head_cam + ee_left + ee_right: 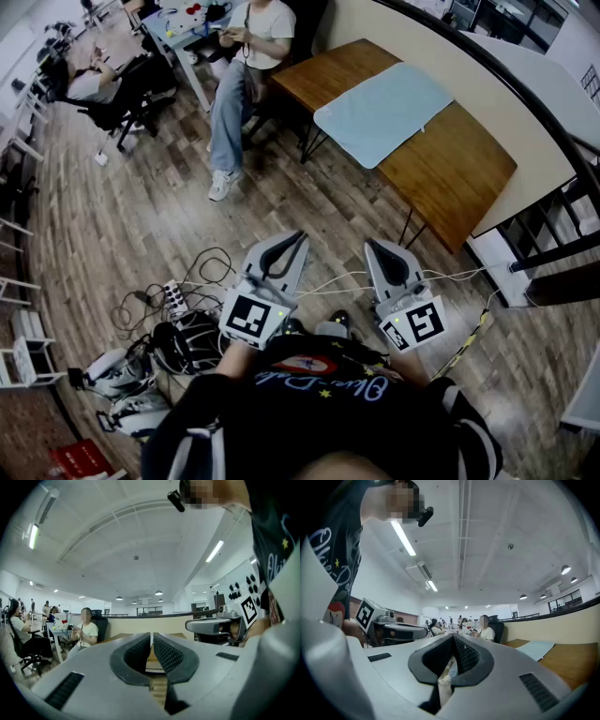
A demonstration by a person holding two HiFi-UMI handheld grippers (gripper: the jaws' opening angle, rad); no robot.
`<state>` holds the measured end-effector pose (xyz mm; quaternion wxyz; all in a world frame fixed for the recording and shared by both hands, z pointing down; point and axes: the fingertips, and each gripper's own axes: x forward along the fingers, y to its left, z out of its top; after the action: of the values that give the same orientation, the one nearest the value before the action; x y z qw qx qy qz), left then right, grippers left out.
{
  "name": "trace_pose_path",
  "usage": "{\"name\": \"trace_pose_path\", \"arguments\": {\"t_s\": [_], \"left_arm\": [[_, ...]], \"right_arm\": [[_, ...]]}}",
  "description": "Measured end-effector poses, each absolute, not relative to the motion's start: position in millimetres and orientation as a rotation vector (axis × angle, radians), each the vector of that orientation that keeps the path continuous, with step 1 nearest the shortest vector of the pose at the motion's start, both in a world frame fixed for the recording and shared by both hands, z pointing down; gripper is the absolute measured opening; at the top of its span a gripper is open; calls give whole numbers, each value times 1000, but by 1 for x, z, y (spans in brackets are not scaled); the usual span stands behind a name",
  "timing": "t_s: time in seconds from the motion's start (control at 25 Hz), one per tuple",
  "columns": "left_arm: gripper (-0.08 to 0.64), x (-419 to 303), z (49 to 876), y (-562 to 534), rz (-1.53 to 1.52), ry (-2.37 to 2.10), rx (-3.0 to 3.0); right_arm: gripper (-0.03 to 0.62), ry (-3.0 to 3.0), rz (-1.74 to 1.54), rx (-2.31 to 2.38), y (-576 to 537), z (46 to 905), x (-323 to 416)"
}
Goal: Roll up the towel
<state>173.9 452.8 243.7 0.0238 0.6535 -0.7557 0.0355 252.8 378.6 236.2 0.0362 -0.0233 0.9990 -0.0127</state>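
Note:
A light blue towel lies flat and spread out on the brown wooden table at the upper right of the head view. It also shows as a pale sheet on the tabletop in the right gripper view. Both grippers are held close to my body over the wooden floor, well short of the table and pointing level towards it. The left gripper is shut with nothing between its jaws. The right gripper is shut and empty as well. The two sit side by side.
A seated person is by the table's left end, and another person sits in a chair further left. Cables and a power strip lie on the floor to my left. A curved partition wall runs behind the table.

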Motion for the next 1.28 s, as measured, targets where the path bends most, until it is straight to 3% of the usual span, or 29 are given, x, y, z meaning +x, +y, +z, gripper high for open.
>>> {"name": "trace_pose_path", "arguments": {"t_s": [1.0, 1.28], "left_arm": [[7, 174, 259, 389, 207, -2387, 1939], [69, 160, 275, 389, 295, -2388, 1857]], "right_arm": [[3, 3076, -86, -110, 296, 259, 270], [13, 3072, -101, -154, 277, 265, 273]]}}
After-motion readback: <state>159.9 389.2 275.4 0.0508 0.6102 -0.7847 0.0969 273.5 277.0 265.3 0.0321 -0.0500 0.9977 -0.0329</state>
